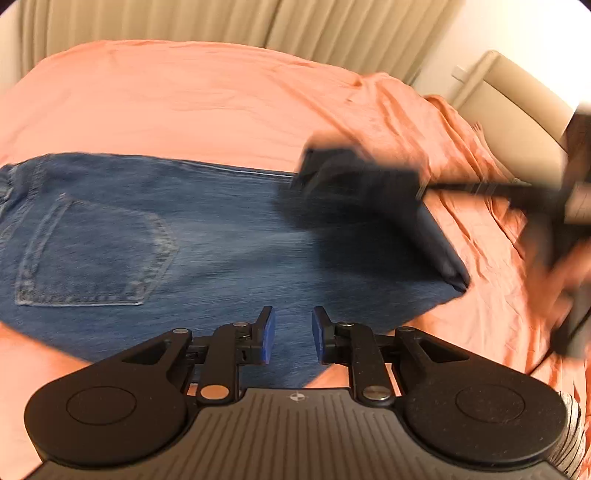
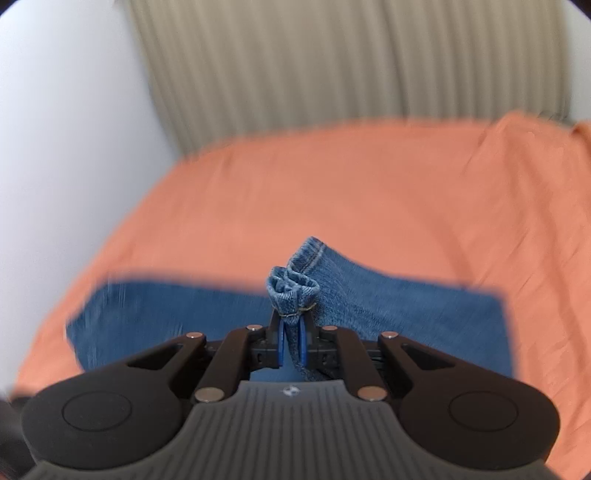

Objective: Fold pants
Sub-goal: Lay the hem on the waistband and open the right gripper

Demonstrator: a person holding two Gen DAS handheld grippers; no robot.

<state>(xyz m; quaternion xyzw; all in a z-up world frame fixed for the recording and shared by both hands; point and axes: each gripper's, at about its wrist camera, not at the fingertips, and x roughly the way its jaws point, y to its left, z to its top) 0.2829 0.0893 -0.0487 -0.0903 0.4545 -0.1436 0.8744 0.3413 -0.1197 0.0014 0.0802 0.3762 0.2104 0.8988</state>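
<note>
Blue jeans (image 1: 184,236) lie flat on an orange bed sheet (image 1: 184,99), back pocket (image 1: 92,254) to the left. My left gripper (image 1: 293,332) is open and empty, hovering just above the jeans' near edge. My right gripper (image 2: 293,332) is shut on the bunched hem of a jeans leg (image 2: 295,288) and holds it lifted above the rest of the jeans (image 2: 166,317). In the left wrist view the right gripper (image 1: 369,181) appears blurred over the jeans' right end, where the fabric is folded over (image 1: 439,251).
Beige curtains (image 1: 221,22) hang behind the bed. A cream headboard (image 1: 517,107) stands at the right. A white wall (image 2: 66,110) is at the left in the right wrist view. The orange sheet (image 2: 332,192) spreads beyond the jeans, wrinkled at the right.
</note>
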